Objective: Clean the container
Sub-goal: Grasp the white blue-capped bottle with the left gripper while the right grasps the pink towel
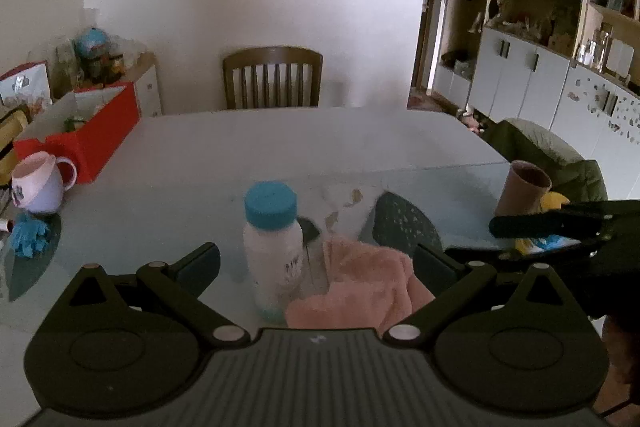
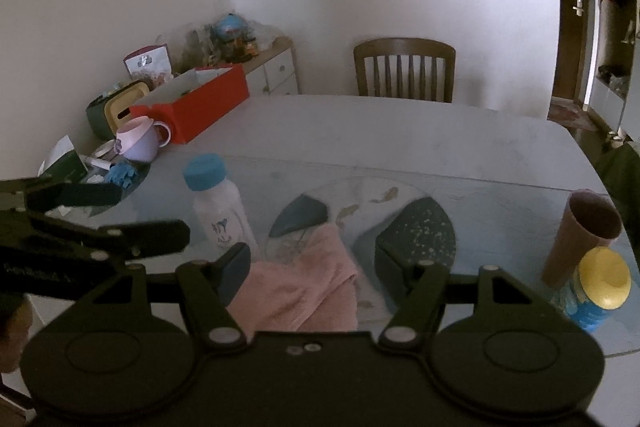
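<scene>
A pale dining table stands against a white wall, with one wooden chair at its far side. One white bottle with a blue cap stands upright near the front edge, one pink cloth crumpled just beside it. The left gripper hangs with fingers spread wide, empty, the bottle and cloth between them. The right gripper is likewise spread, over the cloth. One brown cup, one lilac mug and one red box sit farther off.
</scene>
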